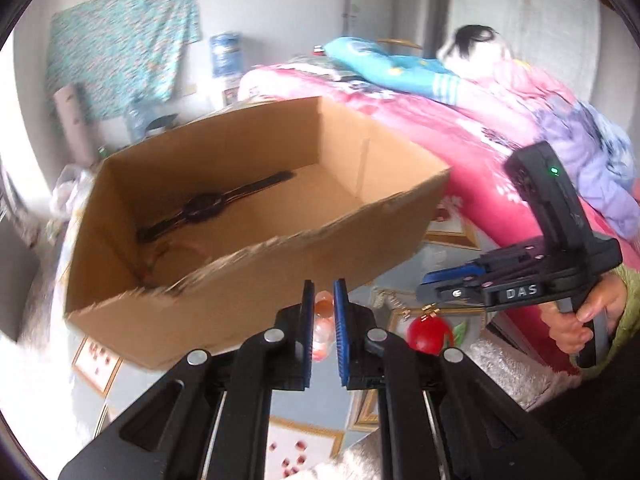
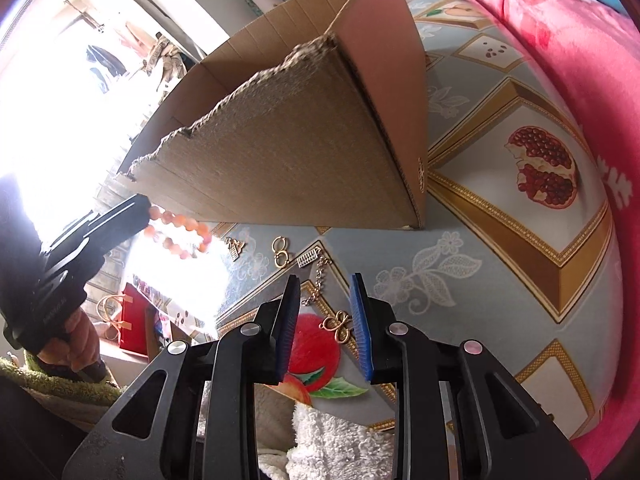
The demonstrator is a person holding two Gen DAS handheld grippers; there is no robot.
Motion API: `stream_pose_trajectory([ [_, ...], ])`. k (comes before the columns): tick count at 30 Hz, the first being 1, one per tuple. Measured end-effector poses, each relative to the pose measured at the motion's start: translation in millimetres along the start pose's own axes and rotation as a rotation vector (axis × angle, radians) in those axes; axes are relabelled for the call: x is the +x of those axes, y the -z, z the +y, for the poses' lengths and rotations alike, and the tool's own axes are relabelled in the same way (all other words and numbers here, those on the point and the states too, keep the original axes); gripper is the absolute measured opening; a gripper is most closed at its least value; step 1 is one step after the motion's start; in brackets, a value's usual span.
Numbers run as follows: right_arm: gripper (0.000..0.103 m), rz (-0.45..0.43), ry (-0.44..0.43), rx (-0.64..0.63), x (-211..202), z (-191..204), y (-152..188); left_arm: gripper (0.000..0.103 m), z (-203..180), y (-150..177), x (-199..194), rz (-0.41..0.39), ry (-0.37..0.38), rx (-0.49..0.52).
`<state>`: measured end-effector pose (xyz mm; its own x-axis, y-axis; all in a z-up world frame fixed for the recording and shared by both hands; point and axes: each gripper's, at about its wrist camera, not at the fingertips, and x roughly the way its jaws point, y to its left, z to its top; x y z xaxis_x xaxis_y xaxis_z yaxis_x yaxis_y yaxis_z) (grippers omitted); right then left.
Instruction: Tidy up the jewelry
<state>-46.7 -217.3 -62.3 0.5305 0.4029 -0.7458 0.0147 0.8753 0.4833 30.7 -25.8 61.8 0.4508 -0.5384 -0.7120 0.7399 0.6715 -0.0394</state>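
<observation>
My left gripper [image 1: 324,292] is shut on an orange bead bracelet [image 1: 323,326] and holds it above the tabletop, just in front of the cardboard box [image 1: 256,292]. The bracelet also shows in the right wrist view [image 2: 180,234], hanging from the left gripper [image 2: 140,208]. A black wristwatch [image 1: 204,204] lies inside the box. My right gripper [image 2: 325,280] is open over a gold chain necklace [image 2: 318,284] with a gold knot clasp [image 2: 338,326]. Gold rings [image 2: 280,252] and gold charms [image 2: 235,246] lie near the box's front. The right gripper appears in the left wrist view [image 1: 430,282].
The patterned grey-blue tablecloth [image 2: 480,240] with fruit prints covers the table. A pink blanket [image 1: 460,136] on a bed lies to the right. A white fluffy towel [image 2: 332,440] sits at the near edge. A red bag [image 2: 134,320] stands below left.
</observation>
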Motion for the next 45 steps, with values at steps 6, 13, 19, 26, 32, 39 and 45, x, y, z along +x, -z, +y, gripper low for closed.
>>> stream_pose_trajectory([
  [6, 0.025, 0.015, 0.002, 0.005, 7, 4, -3, 0.009, 50, 25, -7, 0.047, -0.082, -0.163],
  [13, 0.025, 0.014, 0.02, 0.016, 2, 0, -2, 0.01, 103, 51, -4, 0.089, -0.113, -0.325],
  [19, 0.025, 0.004, 0.039, 0.022, 3, 3, -1, 0.017, 117, 64, -6, 0.09, -0.16, -0.371],
  [26, 0.025, -0.012, 0.06, -0.005, -6, 5, 7, 0.035, 100, 60, -17, 0.001, -0.166, -0.353],
  [32, 0.025, 0.013, 0.129, -0.094, -6, 17, 27, 0.036, 59, 58, -1, 0.023, -0.091, -0.257],
  [39, 0.021, 0.011, 0.215, -0.194, 4, 33, 40, 0.036, 19, 58, 21, 0.061, -0.047, -0.168],
  [45, 0.021, -0.001, 0.261, -0.252, 8, 38, 41, 0.036, 3, 52, 30, 0.067, -0.06, -0.109],
])
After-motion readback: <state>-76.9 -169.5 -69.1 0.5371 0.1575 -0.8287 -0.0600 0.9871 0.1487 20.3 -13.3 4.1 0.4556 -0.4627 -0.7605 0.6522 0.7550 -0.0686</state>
